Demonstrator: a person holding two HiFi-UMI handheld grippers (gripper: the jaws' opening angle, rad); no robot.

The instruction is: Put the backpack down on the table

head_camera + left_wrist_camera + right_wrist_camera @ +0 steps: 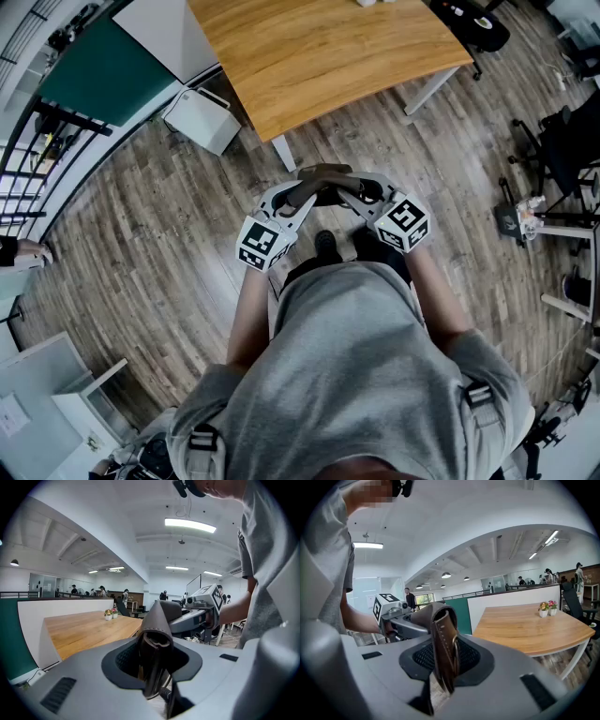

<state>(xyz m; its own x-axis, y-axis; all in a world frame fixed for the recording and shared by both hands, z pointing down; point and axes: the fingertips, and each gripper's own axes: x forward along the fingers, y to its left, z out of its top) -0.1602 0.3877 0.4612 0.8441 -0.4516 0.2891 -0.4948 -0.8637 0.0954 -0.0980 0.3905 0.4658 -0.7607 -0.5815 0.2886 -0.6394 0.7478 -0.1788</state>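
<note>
Backpack shows here only as its brown leather handle, held up in front of the person's waist, short of the wooden table with a strip of floor between. The bag's body is hidden under the grippers and the person's chest, so I cannot say which way its front faces. The left gripper is pinching one end of the handle, its jaws partly closed with the leather pressed flat between them. The right gripper is pinching the other end, where a metal buckle lies against the strap. The handle arches upward from one gripper to the other, so its length runs left to right across the person. The bag most likely hangs straight down beneath it, long axis upright. It is being carried and not yet set down. To do this well, I would keep both pinches firm and level so the handle does not slide through either pair of jaws. The bag should rise high enough for its base to clear the near table edge before it goes forward. It should come down over the bare middle of the top, well away from the small flower pots at the far side. The base should land flat and take the weight before either grip lets go, or the bag may tip.
</note>
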